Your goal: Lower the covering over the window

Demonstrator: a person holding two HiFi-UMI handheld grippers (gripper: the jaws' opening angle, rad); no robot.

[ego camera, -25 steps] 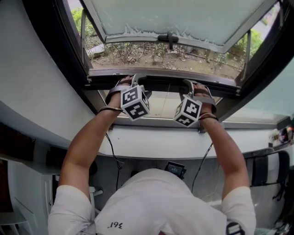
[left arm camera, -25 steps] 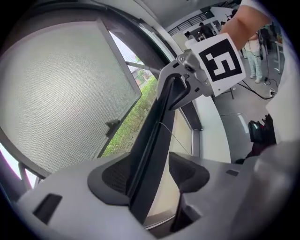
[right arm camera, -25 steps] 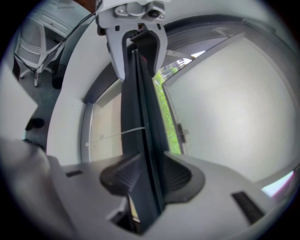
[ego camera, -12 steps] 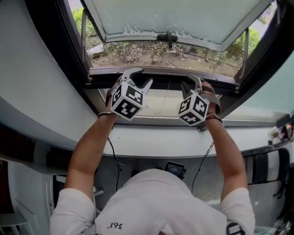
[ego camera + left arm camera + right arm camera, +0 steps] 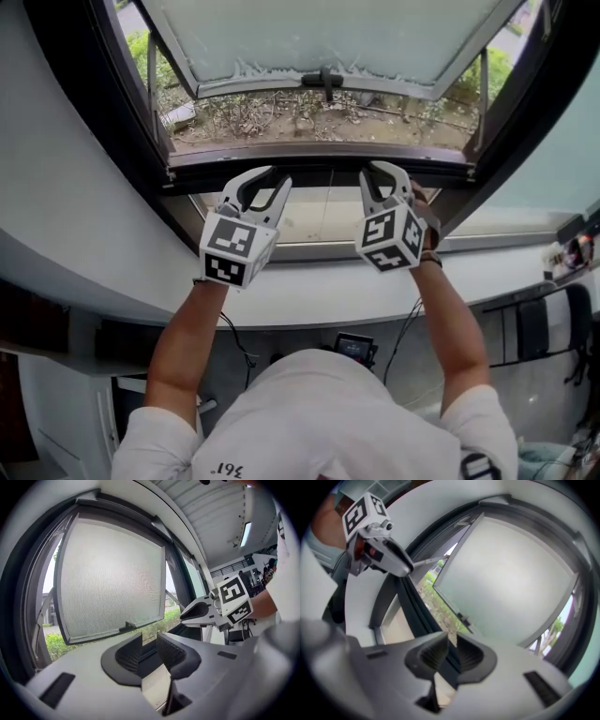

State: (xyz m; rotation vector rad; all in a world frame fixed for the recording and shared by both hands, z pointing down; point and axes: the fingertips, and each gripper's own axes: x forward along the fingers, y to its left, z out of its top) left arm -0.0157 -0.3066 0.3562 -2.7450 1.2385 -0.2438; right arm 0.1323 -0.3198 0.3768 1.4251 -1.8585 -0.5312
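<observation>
A dark bar [image 5: 319, 175] runs across the window opening, with a pale beige sheet [image 5: 323, 214] between it and the near frame. My left gripper [image 5: 268, 182] hangs just short of the bar, touching nothing. Its jaws are closing and only a narrow gap shows between the ribbed pads [image 5: 129, 653], with nothing in it. My right gripper [image 5: 380, 172] sits level with it to the right, also clear of the bar. Its jaws are closing too, and they are empty in the right gripper view [image 5: 451, 644].
A frosted window pane [image 5: 328, 37] swings outward beyond the bar, with its handle [image 5: 325, 82] on the near edge. Shrubs and bare ground lie outside. The thick dark window frame [image 5: 112, 122] and white wall [image 5: 56, 187] flank the opening. A cable hangs below each wrist.
Both grippers have come off the dark bar and drawn back towards me. Their jaws have narrowed. The left gripper has dropped a little lower.
</observation>
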